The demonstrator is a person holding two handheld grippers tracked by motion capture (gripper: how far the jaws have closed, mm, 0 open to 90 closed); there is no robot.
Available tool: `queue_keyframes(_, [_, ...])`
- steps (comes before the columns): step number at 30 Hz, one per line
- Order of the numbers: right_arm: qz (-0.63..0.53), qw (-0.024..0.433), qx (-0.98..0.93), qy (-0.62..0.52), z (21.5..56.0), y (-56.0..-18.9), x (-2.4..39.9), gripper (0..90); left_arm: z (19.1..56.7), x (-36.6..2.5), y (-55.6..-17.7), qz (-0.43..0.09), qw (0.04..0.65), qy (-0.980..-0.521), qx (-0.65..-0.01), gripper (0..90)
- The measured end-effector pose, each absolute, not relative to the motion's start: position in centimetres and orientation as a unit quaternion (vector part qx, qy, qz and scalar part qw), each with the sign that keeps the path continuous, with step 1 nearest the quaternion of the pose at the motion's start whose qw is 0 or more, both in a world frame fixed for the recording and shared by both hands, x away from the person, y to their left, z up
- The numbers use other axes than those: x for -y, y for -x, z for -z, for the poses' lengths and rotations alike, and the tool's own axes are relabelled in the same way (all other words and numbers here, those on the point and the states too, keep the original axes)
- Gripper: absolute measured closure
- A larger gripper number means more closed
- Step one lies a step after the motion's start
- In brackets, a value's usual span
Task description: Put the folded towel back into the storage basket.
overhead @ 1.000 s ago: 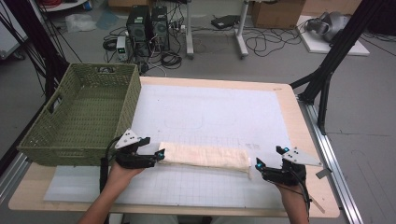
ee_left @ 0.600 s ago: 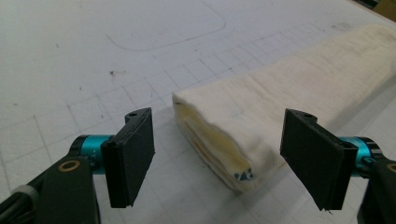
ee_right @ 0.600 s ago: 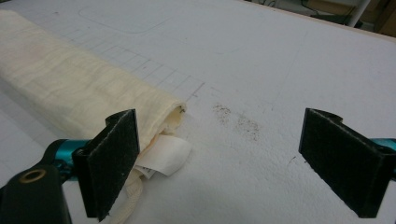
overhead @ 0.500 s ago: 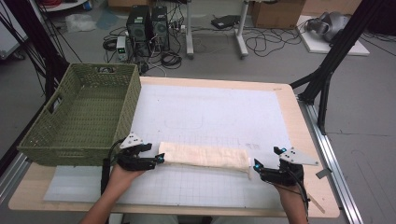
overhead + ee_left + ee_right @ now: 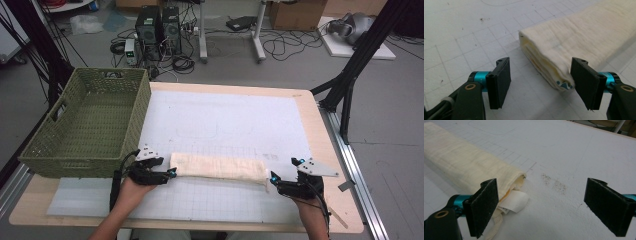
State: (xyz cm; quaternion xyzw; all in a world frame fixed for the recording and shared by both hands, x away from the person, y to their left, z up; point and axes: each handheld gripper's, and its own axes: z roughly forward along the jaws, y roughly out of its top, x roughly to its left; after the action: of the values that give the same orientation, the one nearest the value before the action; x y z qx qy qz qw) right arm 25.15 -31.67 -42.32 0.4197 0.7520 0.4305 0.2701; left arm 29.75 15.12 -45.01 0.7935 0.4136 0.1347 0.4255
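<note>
A cream cloth [image 5: 217, 167] lies folded into a long strip across the near part of the white mat [image 5: 225, 120]. My left gripper [image 5: 170, 174] is open at the strip's left end. In the left gripper view that layered end [image 5: 554, 57] sits between the wide-apart jaws, close to the right one [image 5: 541, 83]. My right gripper [image 5: 272, 180] is open at the strip's right end. In the right gripper view the cloth end [image 5: 474, 165] with a white label [image 5: 513, 201] lies beside the left jaw, and bare mat shows between the jaws [image 5: 541, 205].
A green woven basket [image 5: 87, 125] stands at the table's left, its near wall just beyond my left hand. The wooden table edge [image 5: 330, 150] runs along the right. Computers and cables lie on the floor beyond the table.
Both grippers have edged slightly inward toward the ends of the cloth strip. The cloth itself has not moved.
</note>
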Motion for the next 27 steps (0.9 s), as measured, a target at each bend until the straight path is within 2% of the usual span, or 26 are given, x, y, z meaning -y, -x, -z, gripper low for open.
queue_keyframes(5, [-0.43,0.271,-0.753,-0.418,42.4,-25.2,31.6,11.7,45.0,-14.7,-29.6,-0.139,0.421,-0.803,-0.399,39.3])
queue_keyframes(8, [-0.429,0.269,-0.755,-0.416,42.4,-25.2,31.5,11.7,45.0,-14.3,-29.4,-0.137,0.423,-0.809,-0.385,47.4])
queue_keyframes(15, [-0.428,0.266,-0.757,-0.415,42.4,-25.3,31.4,11.7,45.0,-13.4,-29.0,-0.14,0.424,-0.812,-0.376,54.2])
queue_keyframes(21, [-0.427,0.261,-0.76,-0.414,42.6,-25.4,31.2,11.7,45.0,-13.1,-28.8,-0.126,0.435,-0.815,-0.362,73.7])
queue_keyframes(27, [-0.427,0.26,-0.762,-0.413,42.6,-25.4,31.0,11.8,44.9,-13.2,-28.8,-0.126,0.441,-0.812,-0.361,78.4])
